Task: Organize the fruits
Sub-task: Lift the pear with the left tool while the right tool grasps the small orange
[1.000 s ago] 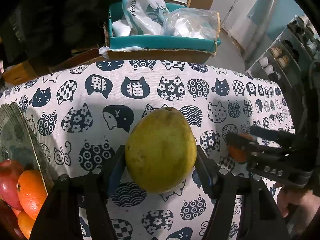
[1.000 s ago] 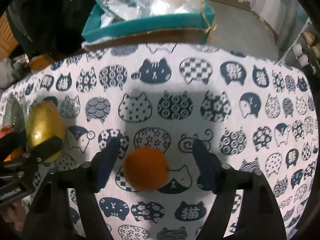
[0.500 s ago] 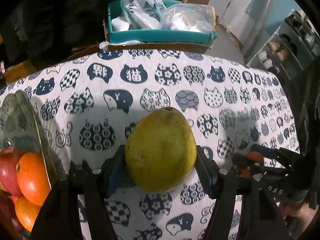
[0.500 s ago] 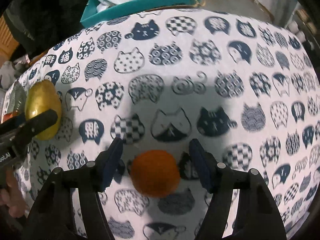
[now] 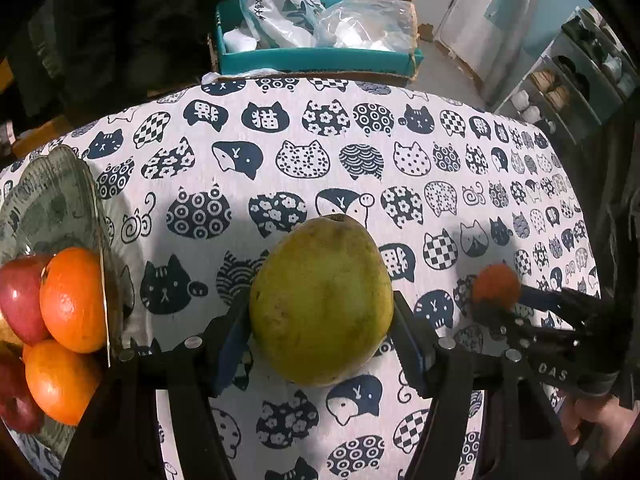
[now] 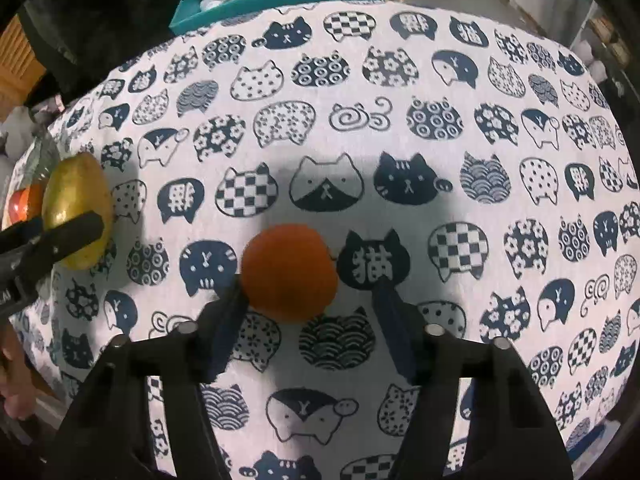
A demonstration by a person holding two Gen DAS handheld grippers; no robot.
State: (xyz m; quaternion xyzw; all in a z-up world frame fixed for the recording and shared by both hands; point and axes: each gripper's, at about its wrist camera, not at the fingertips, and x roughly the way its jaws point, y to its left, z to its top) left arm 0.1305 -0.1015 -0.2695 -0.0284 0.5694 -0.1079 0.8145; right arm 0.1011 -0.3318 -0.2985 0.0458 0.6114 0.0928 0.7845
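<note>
A large yellow-green fruit (image 5: 320, 280) is clamped between both pads of my left gripper (image 5: 320, 320), which is shut on it above the cat-print tablecloth (image 5: 320, 140). The same fruit (image 6: 76, 192) shows at the left of the right wrist view. A small orange (image 6: 288, 268) lies on the cloth between the fingers of my right gripper (image 6: 308, 294), whose jaws are closing. The left pad is at the orange and the right pad stands a little off it. A glass bowl (image 5: 52, 200) at the left holds oranges (image 5: 72, 300) and red apples (image 5: 20, 292).
A teal box (image 5: 320, 56) stuffed with plastic bags stands beyond the table's far edge. Shelving (image 5: 580, 68) with small items is at the far right. A person's hand (image 5: 592, 420) grips the right gripper's handle.
The right gripper's fingers have drawn in around the orange. My left gripper has carried the yellow-green fruit sideways, and more of the bowl shows at the left.
</note>
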